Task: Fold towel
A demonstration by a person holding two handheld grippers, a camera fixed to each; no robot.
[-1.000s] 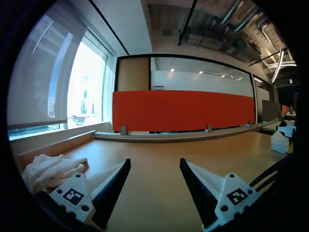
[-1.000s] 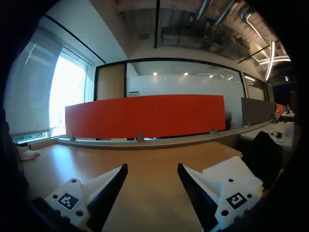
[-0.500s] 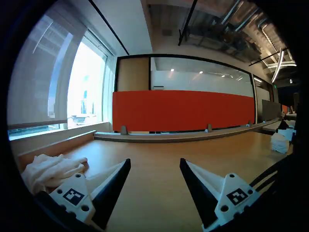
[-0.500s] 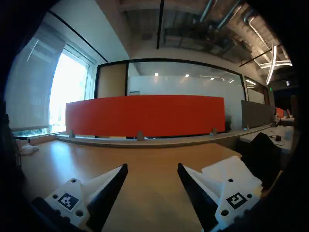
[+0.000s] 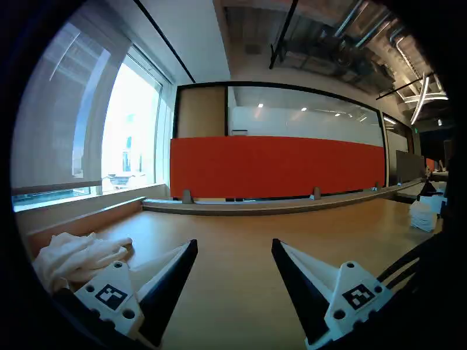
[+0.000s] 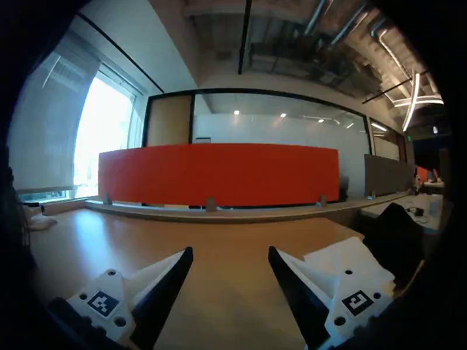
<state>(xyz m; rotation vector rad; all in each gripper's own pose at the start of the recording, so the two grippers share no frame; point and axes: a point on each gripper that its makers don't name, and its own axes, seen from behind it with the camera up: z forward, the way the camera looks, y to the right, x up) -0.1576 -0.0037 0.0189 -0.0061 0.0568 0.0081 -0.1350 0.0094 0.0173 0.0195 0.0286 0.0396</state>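
A crumpled white towel (image 5: 79, 255) lies on the wooden table (image 5: 233, 233) at the lower left of the left gripper view, just beside and behind the left finger. My left gripper (image 5: 233, 256) is open low over the table with nothing between its fingers. In the right gripper view a folded white towel (image 6: 344, 259) lies flat behind the right finger. My right gripper (image 6: 229, 262) is open and holds nothing. A bit of white cloth (image 6: 41, 220) sits at the far left edge of that view.
A red divider panel (image 5: 274, 166) stands along the table's far edge. A stack of folded white cloths (image 5: 423, 216) sits far right in the left gripper view. A dark chair back (image 6: 403, 239) rises beyond the table's right end. Large windows (image 5: 128, 140) line the left side.
The right gripper view has tilted slightly upward, so the table and folded towel sit a little lower. The left gripper has stayed still.
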